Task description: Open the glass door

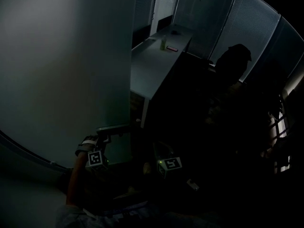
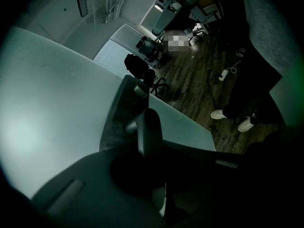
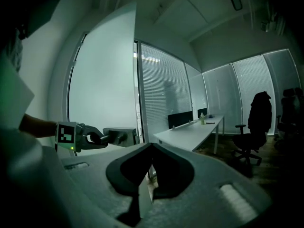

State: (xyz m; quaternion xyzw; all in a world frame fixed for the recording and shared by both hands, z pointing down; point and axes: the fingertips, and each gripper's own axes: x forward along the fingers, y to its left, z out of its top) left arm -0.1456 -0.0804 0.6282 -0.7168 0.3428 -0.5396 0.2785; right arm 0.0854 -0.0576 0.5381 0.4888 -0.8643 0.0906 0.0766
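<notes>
- Room dim; detail is poor in the lower half of the head view.
- Glass door [image 1: 61, 70]: a big frosted pane filling the head view from 9 to 12 o'clock. Its free edge runs down toward centre frame.
- Handle [image 1: 114, 128]: a short dark bar sticking out from the door's edge, just below centre in the head view.
- Left claw [image 1: 102, 139]: at 7 o'clock in the head view, reaching up to the handle. Its own view shows the jaws closed with the bar [image 2: 148, 127] rising from between them. The right gripper view confirms the tips clamped on the handle block [image 3: 121, 136].
- Right claw [image 3: 152, 148]: jaws together, tips meeting, nothing between them. It sits at 6 o'clock in the head view, just beside the left claw, clear of the door.
- Surface [image 1: 152, 61]: a long white desk past the door edge at 12 o'clock, with a small bottle [image 1: 163, 43] near its far end.
- Office chair [image 3: 254, 127]: at 3 o'clock in the right gripper view, near the desk.
- Blinds [image 3: 161, 89] cover the windows behind the desk.
</notes>
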